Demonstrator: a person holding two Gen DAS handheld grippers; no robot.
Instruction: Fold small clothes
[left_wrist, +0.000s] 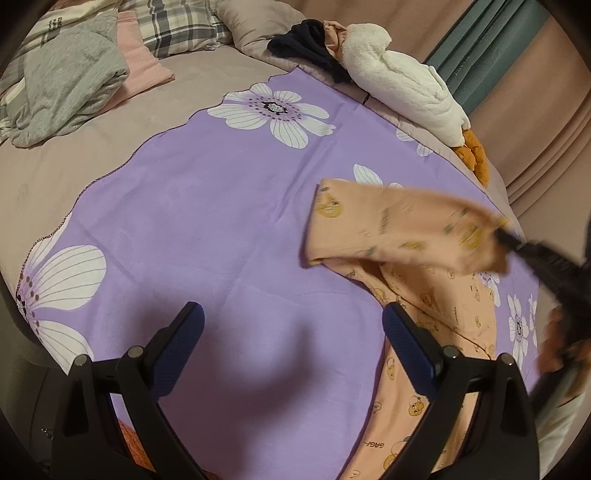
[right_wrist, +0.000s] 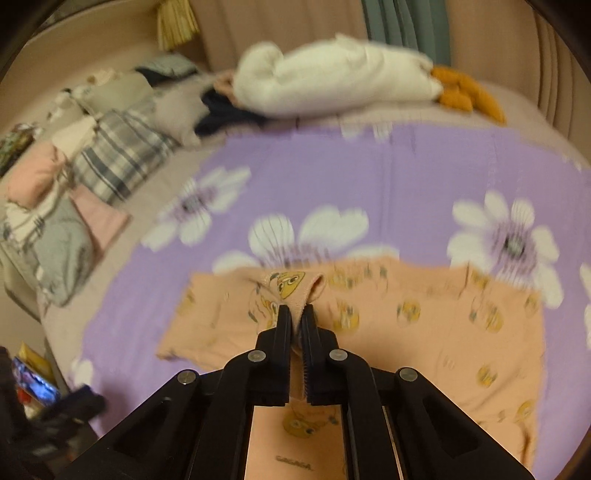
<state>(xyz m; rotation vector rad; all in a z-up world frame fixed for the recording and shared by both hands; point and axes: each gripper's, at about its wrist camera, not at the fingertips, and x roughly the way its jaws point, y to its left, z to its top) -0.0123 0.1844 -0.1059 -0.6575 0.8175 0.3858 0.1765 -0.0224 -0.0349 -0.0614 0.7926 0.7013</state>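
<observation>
The peach garment (right_wrist: 424, 332) w/ yellow cartoon prints lies on the purple flowered cloth (left_wrist: 207, 221) spread over the bed, prob. as a flat, clean spot for folding. The right gripper (right_wrist: 297, 314) is clamped on a bunched edge of it, lifting that part off the cloth, likely to carry it over for a fold. The left gripper (left_wrist: 291, 321) hangs above the cloth just beside the garment, jaws wide apart & empty, prob. ready to pin or catch the other side.

Left gripper (left_wrist: 291, 321) fingers spread wide; right gripper (right_wrist: 297, 314) fingers pinched together, angled downward.
</observation>
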